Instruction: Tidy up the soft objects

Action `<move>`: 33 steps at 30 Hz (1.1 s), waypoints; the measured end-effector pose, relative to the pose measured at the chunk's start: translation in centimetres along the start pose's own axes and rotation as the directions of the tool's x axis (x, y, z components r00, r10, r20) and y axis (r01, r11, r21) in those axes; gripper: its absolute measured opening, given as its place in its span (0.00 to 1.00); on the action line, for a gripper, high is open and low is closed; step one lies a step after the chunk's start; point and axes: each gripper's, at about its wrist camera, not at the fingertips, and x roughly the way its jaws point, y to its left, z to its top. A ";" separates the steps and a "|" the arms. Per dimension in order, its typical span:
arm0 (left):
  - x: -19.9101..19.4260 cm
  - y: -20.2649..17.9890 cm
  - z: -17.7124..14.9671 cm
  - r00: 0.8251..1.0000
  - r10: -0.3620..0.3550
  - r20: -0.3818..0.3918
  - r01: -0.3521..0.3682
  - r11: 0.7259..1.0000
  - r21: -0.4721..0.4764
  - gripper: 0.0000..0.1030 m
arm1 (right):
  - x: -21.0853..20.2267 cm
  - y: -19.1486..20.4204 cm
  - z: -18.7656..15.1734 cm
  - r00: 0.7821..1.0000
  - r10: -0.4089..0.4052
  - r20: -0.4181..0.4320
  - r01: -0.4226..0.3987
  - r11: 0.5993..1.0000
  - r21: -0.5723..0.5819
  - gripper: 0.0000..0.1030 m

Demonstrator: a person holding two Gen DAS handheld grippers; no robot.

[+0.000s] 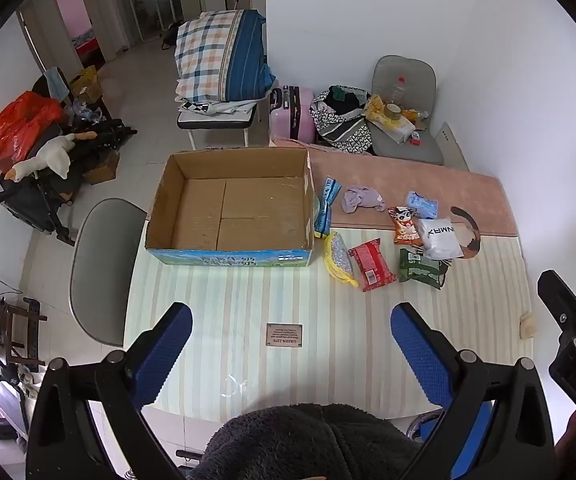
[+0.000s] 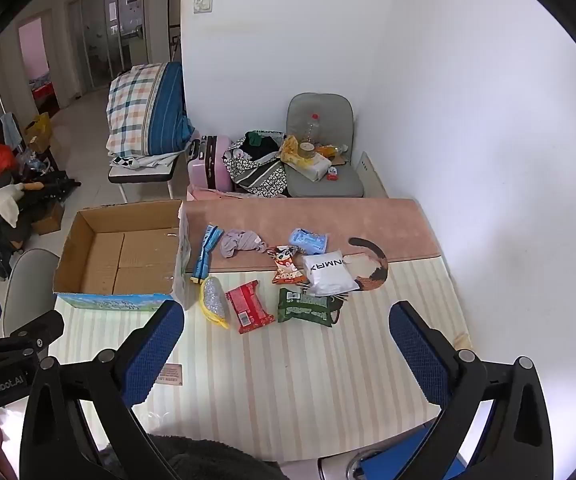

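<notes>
Two handheld grippers are hovering over a striped cream table mat [image 1: 288,300] with nothing picked up yet. The left gripper [image 1: 292,356] is holding its blue-padded fingers spread wide and empty, and the right gripper [image 2: 286,354] is doing the same, apparently poised for a first grab. An open brown cardboard box with a blue printed base [image 1: 232,204] is sitting empty at the table's left, most likely waiting as the collection bin. The soft goods are lying loose to its right: a crumpled lilac cloth [image 2: 242,242] on the pink mat [image 2: 328,216], a blue-striped sachet [image 2: 207,252] just beside the box wall, a yellow-edged silver scouring pad [image 2: 213,300], a red snack packet [image 2: 248,306], a green foil packet [image 2: 306,306], a white plastic pouch [image 2: 328,272], an orange cartoon snack bag [image 2: 286,266] and a pale blue tissue pack [image 2: 308,240]. The items nearest the box look like the easiest first picks.
</notes>
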 end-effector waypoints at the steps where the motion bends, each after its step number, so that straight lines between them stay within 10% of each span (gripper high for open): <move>1: 0.0 0.0 0.0 1.000 -0.003 0.004 0.003 1.000 0.000 0.99 | 0.0 0.0 0.0 1.000 -0.004 -0.006 0.004 1.000 -0.003 1.00; 33: -2.9 0.3 0.3 0.996 0.009 0.090 -0.010 1.000 0.010 0.99 | -3.2 0.2 0.3 0.997 0.012 0.075 -0.011 1.000 -0.001 1.00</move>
